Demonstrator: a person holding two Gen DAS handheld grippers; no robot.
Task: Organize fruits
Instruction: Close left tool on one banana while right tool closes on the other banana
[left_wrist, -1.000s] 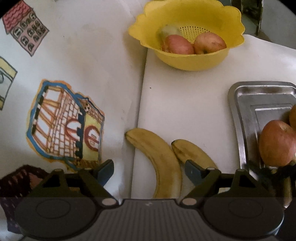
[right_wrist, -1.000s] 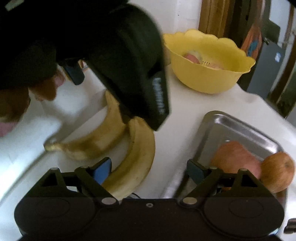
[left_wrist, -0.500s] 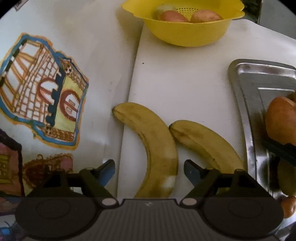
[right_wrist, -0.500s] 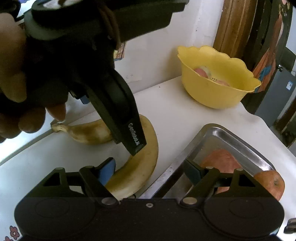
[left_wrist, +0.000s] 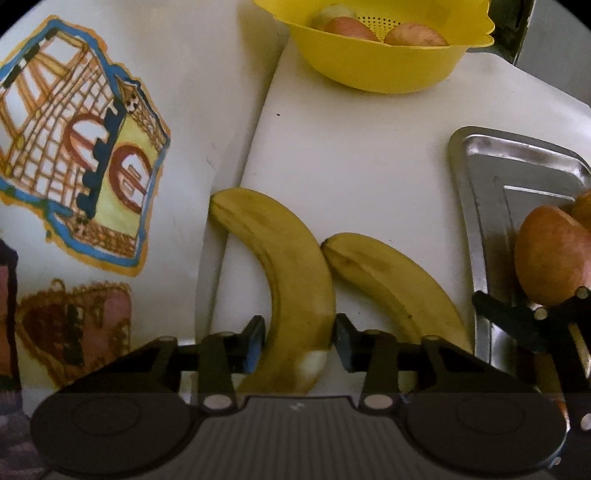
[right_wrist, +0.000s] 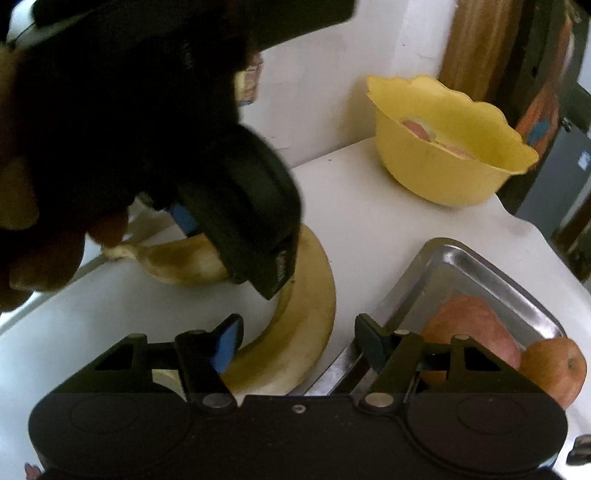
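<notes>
Left gripper (left_wrist: 299, 341): black two-finger tool with blue pads, fingers pressed to both flanks of the left banana (left_wrist: 284, 280), a thick, smooth yellow curve with brown streaks and a pale scuffed patch near the pads; it lies on the counter.
Beside the left jaws: just right of them lies the second banana (left_wrist: 395, 291), slimmer, brown-flecked, its tip almost touching the gripped one.
Right gripper (right_wrist: 295, 343): same black build, blue pad on one finger, jaws wide apart with nothing between the pads; the second banana sits just past its left finger (right_wrist: 227, 341), the tray edge under the right one.
Tray: the shiny stainless steel tray (left_wrist: 476, 206) with a raised, rounded rim lies right of both grippers; in it a reddish apple (right_wrist: 476, 332) and an orange-brown round fruit (right_wrist: 554, 365) touch each other.
Surface: the smooth white counter (left_wrist: 362, 166), glossy, with a rounded edge, carries both bananas, tray and bowl.
Far ahead of the jaws: the yellow plastic colander bowl (right_wrist: 443, 155), scalloped rim, perforated floor, holds two reddish apples and a paler fruit.
Left of the left jaws: the white wall sheet with child-style drawings (left_wrist: 85, 147), orange lattice outlined in blue.
Room: wooden boards (right_wrist: 476, 48) stand behind the bowl.
</notes>
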